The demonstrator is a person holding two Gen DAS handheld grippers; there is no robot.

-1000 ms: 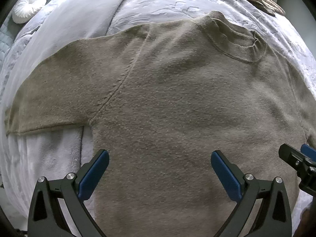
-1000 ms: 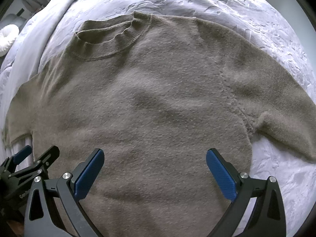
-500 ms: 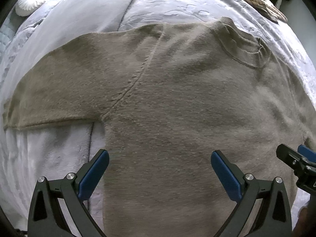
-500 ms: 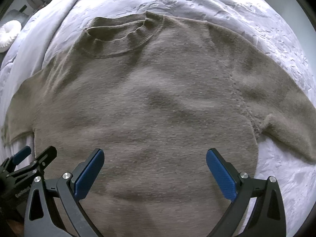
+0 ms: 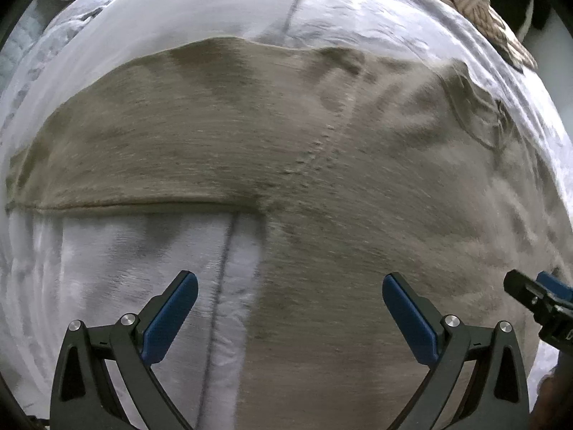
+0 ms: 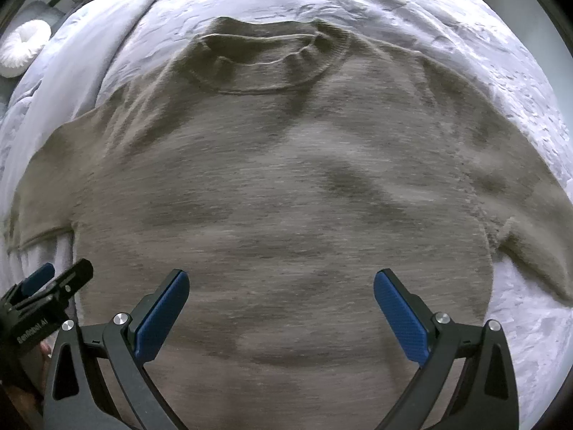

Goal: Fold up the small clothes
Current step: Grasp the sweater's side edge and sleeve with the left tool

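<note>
Seemingly flat, sweater (image 6: 286, 197) spans bedspread (image 6: 483, 53) (bare margins around); both grippers' fingers (image 5: 172, 313) (image 6: 401, 317) spread, empty.

One sweater (image 6: 279, 193), two tools, one bedspread (image 6: 412, 25), one round cushion (image 6: 21, 48).

The left gripper (image 5: 290, 317) has shifted leftward past the sweater's (image 5: 358, 215) side edge.

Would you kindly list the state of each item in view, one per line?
Sweater: spread flat, unfolded, neckline away from the tools.
Left sleeve: stretched out sideways.
Right sleeve: stretched out sideways.
Left tool: open, empty.
Right tool: open, empty.
Bedcover: wrinkled under the sweater.
</note>
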